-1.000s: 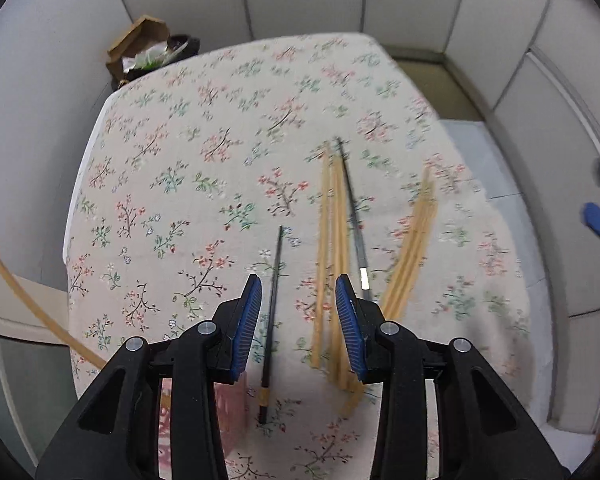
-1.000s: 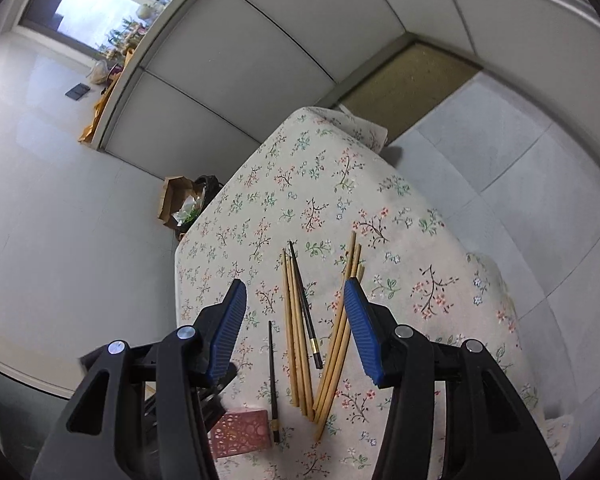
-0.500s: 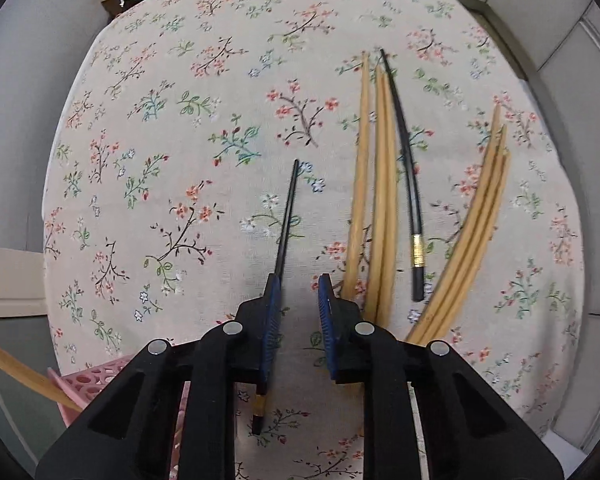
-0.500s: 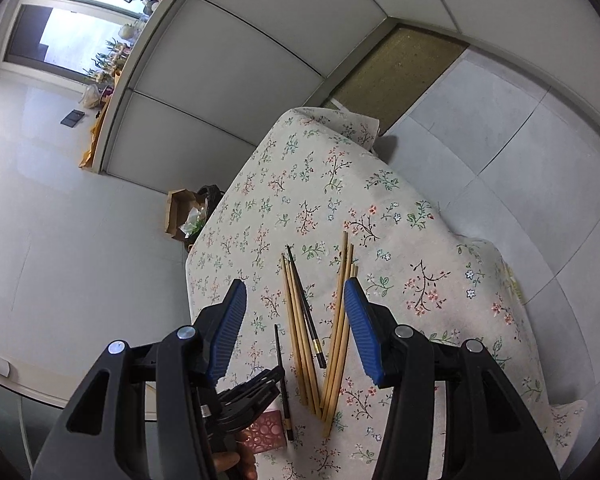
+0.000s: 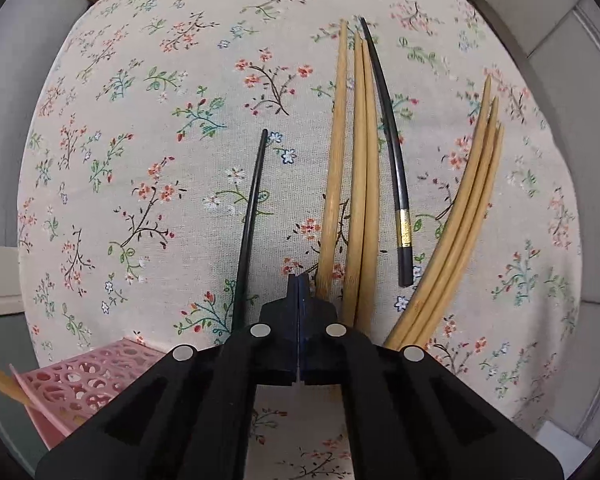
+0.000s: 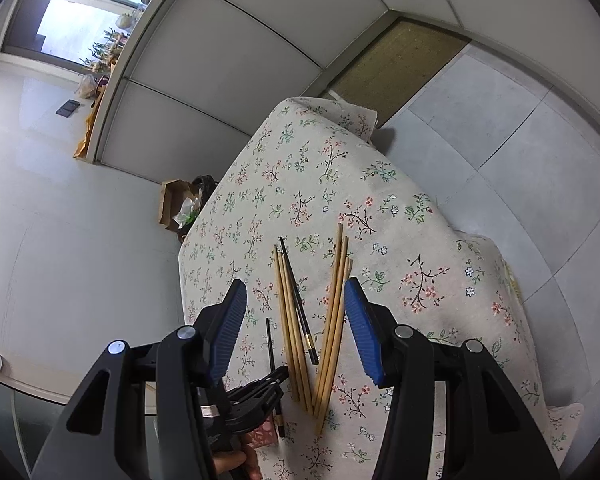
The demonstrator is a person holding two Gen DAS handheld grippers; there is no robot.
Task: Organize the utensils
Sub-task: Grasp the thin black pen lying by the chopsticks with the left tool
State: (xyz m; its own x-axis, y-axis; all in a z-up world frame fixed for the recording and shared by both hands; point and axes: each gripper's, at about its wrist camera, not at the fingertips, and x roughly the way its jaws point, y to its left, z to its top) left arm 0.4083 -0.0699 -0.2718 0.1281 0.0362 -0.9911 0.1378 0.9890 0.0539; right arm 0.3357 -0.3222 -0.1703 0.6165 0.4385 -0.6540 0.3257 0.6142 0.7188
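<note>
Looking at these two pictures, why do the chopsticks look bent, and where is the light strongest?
Left wrist view: fisheye distortion bows the bamboo chopsticks and black chopstick outward; lighting is soft and even. Right wrist view: the window is blown out bright, and walls curve near the edges.

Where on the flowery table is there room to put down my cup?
The tablecloth is bare to the left of the lone black chopstick and beyond all the tips. It is crowded on the right: three bamboo chopsticks, another black chopstick, a bamboo bundle. The pink basket fills the near-left corner.
</note>
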